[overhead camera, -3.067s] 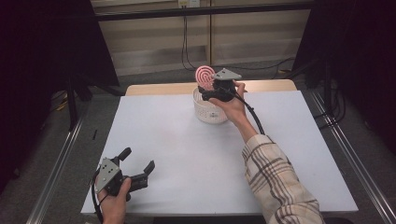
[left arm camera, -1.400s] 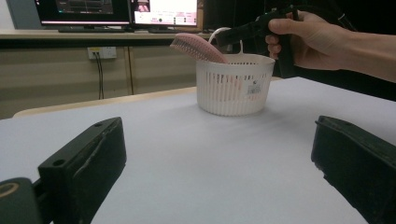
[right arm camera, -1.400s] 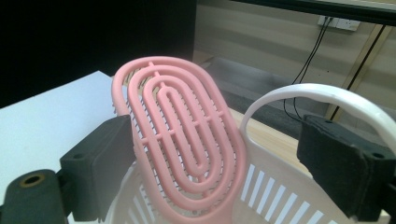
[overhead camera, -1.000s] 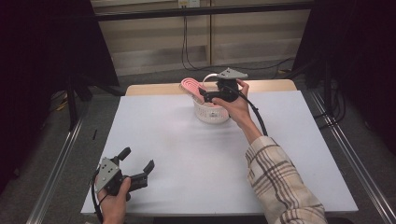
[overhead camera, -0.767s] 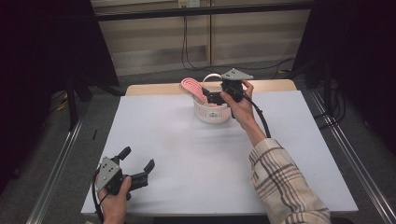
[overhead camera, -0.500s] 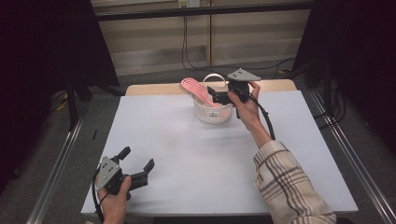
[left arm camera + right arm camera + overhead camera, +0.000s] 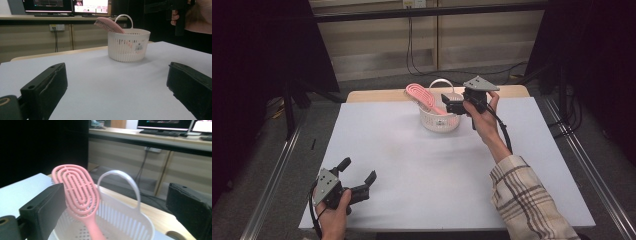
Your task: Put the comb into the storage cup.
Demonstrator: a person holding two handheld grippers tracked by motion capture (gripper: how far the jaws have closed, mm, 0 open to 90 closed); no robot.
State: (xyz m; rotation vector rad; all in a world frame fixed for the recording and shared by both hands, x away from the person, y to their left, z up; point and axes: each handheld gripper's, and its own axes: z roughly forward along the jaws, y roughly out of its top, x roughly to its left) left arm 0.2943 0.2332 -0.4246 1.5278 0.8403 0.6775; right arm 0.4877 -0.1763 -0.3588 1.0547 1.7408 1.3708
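Note:
A white slatted basket (image 7: 438,121) with a hoop handle stands at the far middle of the white table (image 7: 422,165). A pink oval hairbrush (image 7: 421,95) rests in it handle-down, its head leaning out over the left rim. My right gripper (image 7: 448,103) hovers just right of the basket, open, with nothing between its jaws. In the right gripper view the hairbrush (image 7: 77,190) and basket (image 7: 140,220) lie a short way ahead of the right gripper (image 7: 116,195). My left gripper (image 7: 358,170) rests open at the front left corner, and its view looks toward the basket (image 7: 128,46) and hairbrush (image 7: 108,24).
The white table top sits on a wooden table whose far edge (image 7: 377,95) shows behind the basket. Metal rails (image 7: 272,175) run along both sides. Cables (image 7: 412,45) hang down the back wall. Monitors (image 7: 65,5) stand on a far counter.
The right gripper held the hairbrush upright above the basket, lowered it in so it leans left, then let go and drew back to the right. The left gripper stayed still.

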